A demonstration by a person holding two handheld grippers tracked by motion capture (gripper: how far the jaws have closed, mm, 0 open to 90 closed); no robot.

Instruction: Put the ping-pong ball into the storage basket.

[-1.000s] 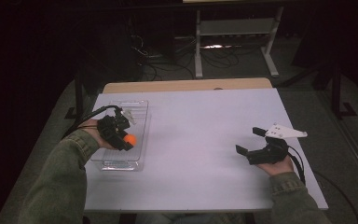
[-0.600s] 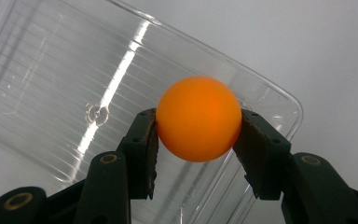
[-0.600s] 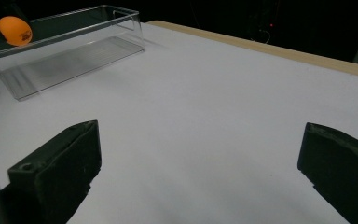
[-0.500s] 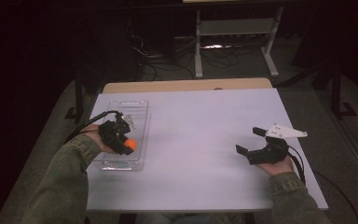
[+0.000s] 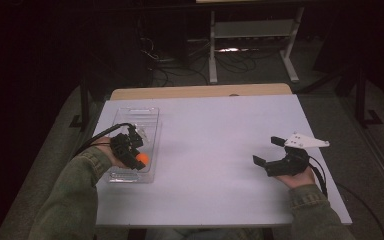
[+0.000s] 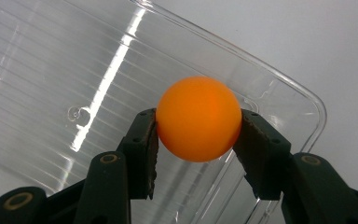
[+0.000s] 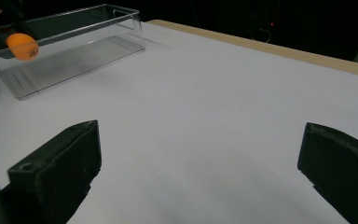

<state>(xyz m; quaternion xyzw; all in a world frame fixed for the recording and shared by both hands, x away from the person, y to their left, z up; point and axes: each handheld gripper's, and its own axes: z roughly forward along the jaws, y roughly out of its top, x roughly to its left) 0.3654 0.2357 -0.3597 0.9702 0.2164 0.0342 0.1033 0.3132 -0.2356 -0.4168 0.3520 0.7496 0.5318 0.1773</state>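
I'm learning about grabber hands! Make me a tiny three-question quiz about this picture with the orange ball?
1. True or false: the left gripper is squeezing the orange ball between its two jaws.
2. What is right under the ball? A) a clear plastic bin B) a wooden bowl C) a metal pan
3. Fill in the missing word: the right gripper rests on the white table with its jaws ____ and nothing between them.

Key
1. True. The pads press on both sides of the ball.
2. A. The ball is over the near corner of the clear bin.
3. Open.
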